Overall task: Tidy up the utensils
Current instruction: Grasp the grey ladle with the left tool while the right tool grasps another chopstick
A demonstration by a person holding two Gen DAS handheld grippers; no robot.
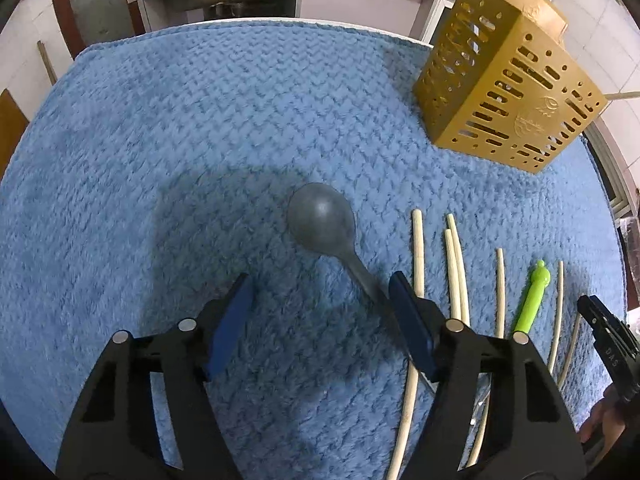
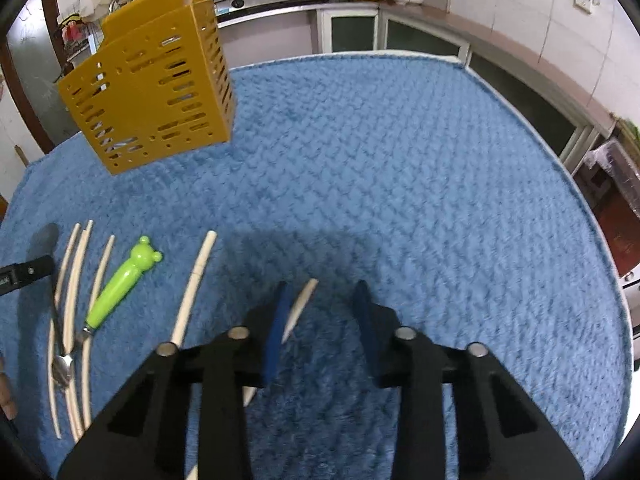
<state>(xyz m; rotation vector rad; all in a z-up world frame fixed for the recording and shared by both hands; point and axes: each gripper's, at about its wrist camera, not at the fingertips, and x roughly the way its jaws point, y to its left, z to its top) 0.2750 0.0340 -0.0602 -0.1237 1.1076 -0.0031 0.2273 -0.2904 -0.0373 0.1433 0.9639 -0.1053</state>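
Spoon point(image 1: 322, 220): one, smooth grey, oval bowl, on fuzzy blue mat point(image 1: 200, 140). Six pale round chopsticks point(image 1: 418, 252). One perforated yellow holder point(image 1: 504, 92). My left gripper point(image 1: 320, 320) and right gripper point(image 2: 322, 328): both fingers apart, empty.

Yellow slotted utensil caddy point(image 1: 508, 92) stands upright at far edge of blue mat point(image 1: 200, 140). Near side of caddy: grey spoon point(image 1: 322, 220) lies bowl-down, farthest left; cream chopsticks point(image 1: 418, 252) lie roughly parallel w/ green bear-handled utensil point(image 2: 124, 280) among them, tips pointing toward caddy.
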